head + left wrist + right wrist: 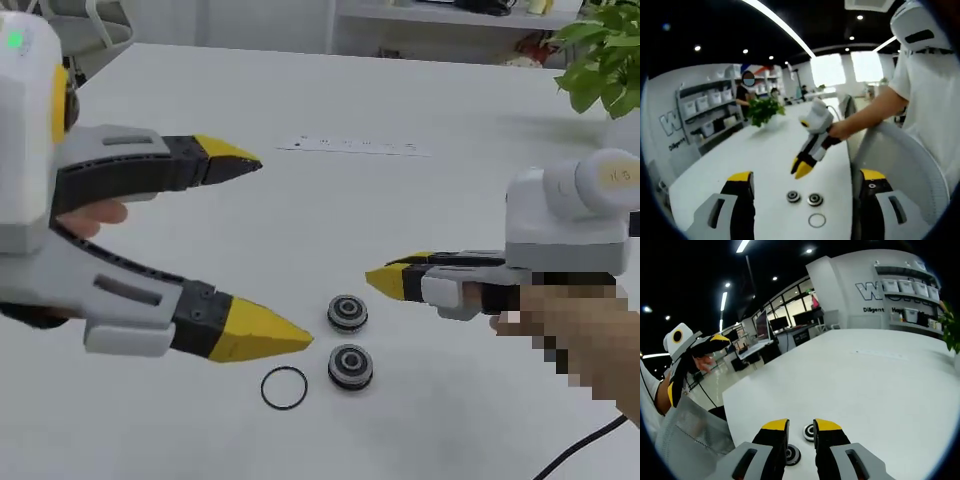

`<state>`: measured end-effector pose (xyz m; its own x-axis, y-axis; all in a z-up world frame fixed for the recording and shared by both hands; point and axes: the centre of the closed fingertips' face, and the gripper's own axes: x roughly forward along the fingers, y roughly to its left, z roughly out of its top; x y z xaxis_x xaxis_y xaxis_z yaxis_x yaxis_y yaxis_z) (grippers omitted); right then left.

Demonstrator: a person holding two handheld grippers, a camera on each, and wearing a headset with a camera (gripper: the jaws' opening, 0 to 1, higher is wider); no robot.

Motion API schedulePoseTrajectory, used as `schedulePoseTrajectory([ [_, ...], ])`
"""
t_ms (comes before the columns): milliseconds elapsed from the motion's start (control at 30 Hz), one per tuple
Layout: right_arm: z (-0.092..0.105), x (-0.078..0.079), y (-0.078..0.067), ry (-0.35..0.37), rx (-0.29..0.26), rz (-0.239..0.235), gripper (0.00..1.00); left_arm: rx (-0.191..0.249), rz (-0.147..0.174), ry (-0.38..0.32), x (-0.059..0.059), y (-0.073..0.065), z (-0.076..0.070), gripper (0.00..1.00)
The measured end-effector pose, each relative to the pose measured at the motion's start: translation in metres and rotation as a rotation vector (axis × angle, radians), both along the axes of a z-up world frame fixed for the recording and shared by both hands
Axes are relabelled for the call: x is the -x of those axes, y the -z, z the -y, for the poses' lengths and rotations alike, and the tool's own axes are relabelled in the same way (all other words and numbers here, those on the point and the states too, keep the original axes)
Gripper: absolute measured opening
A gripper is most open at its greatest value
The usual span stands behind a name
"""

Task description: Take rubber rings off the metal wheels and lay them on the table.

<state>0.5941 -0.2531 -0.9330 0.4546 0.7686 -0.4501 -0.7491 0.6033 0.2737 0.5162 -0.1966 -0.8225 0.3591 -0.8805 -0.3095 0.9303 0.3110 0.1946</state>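
Over the white table (420,200): both grippers empty, one ring laid down

Between the yellow tips of the left gripper (284,252) there is a wide gap with nothing in it; the jaws stand fully apart, above the table and to the left of the parts. The right gripper (372,279) has its jaws only a little apart, as its own view shows, and it also holds nothing. Its tips hover just beside the far metal wheel (347,313). The near metal wheel (350,366) stands close to the first one, not touching it. Just beside the near wheel a thin black rubber ring (284,387) lies flat on the table, free of both wheels. Each wheel shows a dark band around its rim, but I cannot tell which of them carries a ring. Further out, a strip of paper (350,146) lies on the table and a green plant (605,60) stands at the far right.

Risks, in my judgement: the wheels are small and round and nothing holds them, so a pull on a ring with one gripper alone may drag or roll the wheel away. The narrow tips may slip off the thin rubber. A stretched ring may snap free and jump off the table
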Motion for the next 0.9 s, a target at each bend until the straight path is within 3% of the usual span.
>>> schedulePoseTrajectory([
  [133,0.008,0.003,0.010,-0.012,0.037,-0.009,0.17,-0.017,0.024,0.025,-0.010,-0.004,0.011,0.87],
  [367,0.018,0.007,0.030,-0.031,0.048,-0.074,0.18,0.037,0.049,0.057,-0.028,-0.013,0.033,0.84],
  [600,0.017,0.015,0.044,-0.078,0.089,-0.090,0.19,0.047,0.057,0.087,-0.037,-0.006,0.056,0.79],
  [767,0.016,0.020,0.050,-0.116,0.107,-0.097,0.21,0.059,0.060,0.082,-0.044,0.009,0.063,0.76],
  [900,0.014,0.023,0.054,-0.141,0.117,-0.102,0.23,0.035,0.025,0.054,-0.048,0.040,0.057,0.72],
])
